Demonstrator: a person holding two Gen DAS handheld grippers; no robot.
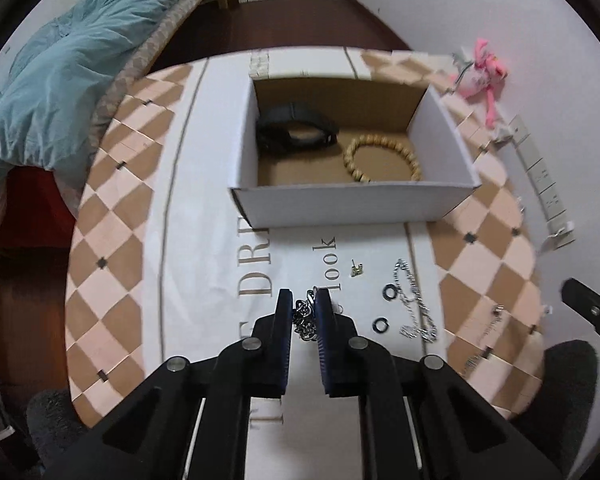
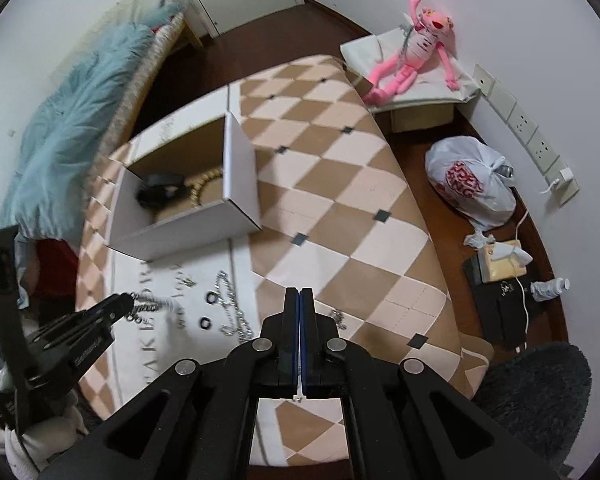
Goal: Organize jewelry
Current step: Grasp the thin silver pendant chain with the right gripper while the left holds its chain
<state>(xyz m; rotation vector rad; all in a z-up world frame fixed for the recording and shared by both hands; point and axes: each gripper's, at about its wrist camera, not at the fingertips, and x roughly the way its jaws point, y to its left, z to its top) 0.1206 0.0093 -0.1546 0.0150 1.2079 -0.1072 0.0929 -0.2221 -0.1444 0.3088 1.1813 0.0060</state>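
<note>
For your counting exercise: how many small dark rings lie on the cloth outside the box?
2. One dark ring lies beside the silver chain; the other ring lies nearer the camera, right of the left gripper. More could be hidden.

Black hand-held gripper point(image 1: 305, 312), blue pads point(image 1: 324, 320), silver bolts.

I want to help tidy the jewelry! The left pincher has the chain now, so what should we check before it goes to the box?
1. Silver chain sits between the left gripper fingers: ok.
2. Grip is firm enough to lift: cannot tell; the frames are blurred.
3. White box is open on top: ok.
4. Free floor inside, in front of the black band and beside the bead bracelet: ok.
5. Right gripper is shut, empty and off to the side: ok.
6. Two dark rings, the earring and the sparkly chain clear of the path: cannot tell.
</note>
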